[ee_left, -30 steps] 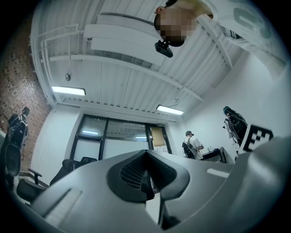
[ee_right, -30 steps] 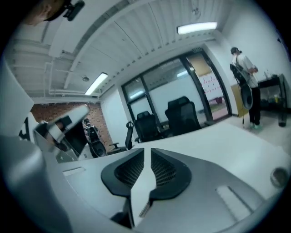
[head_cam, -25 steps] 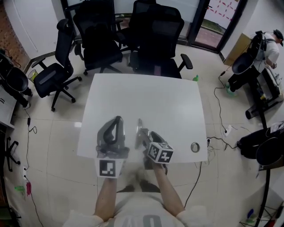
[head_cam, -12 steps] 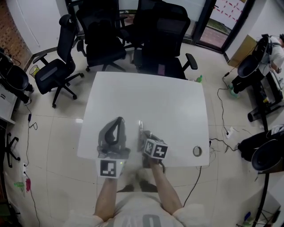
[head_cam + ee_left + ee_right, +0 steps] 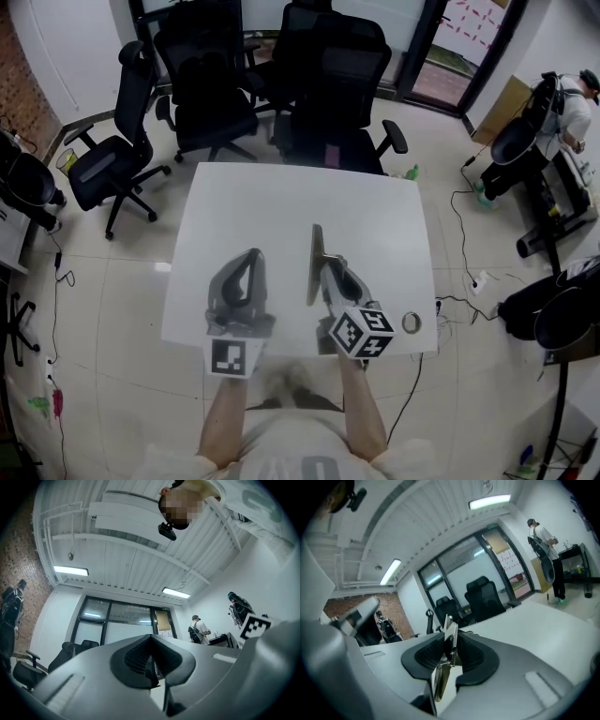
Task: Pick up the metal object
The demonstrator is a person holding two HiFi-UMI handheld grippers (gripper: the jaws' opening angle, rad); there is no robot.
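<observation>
The right gripper [image 5: 326, 267] had the metal object [image 5: 315, 253] between its jaws, and the jaws were closing on it. In the right gripper view the ribbed pads [image 5: 429, 654] pressed on both flat faces of the metal object [image 5: 444, 679]. It was a thin, shiny strip, and one end stood out past the tips of the right gripper [image 5: 451, 637]. A thin strip gives the pads only its two broad faces to bite on, so it was taken on edge in this way.

In the head view the strip was over the front half of the table [image 5: 281, 197], near the middle of the front edge, and it pointed toward the far edge. It seemed to be raised from the surface, but I could not tell this for certain.

The left gripper [image 5: 250, 256] was beside it, near the front edge and more to the left corner. Its jaws were together, with nothing between them. In its own view the left gripper [image 5: 150, 638] looked up at the ceiling lights, so it probably only waited, out of the way of the right one.

A small ring [image 5: 412, 323] lay near the front right corner, well apart from both tools. The pick seemed almost done; what remained was a firm hold and a steady lift.
</observation>
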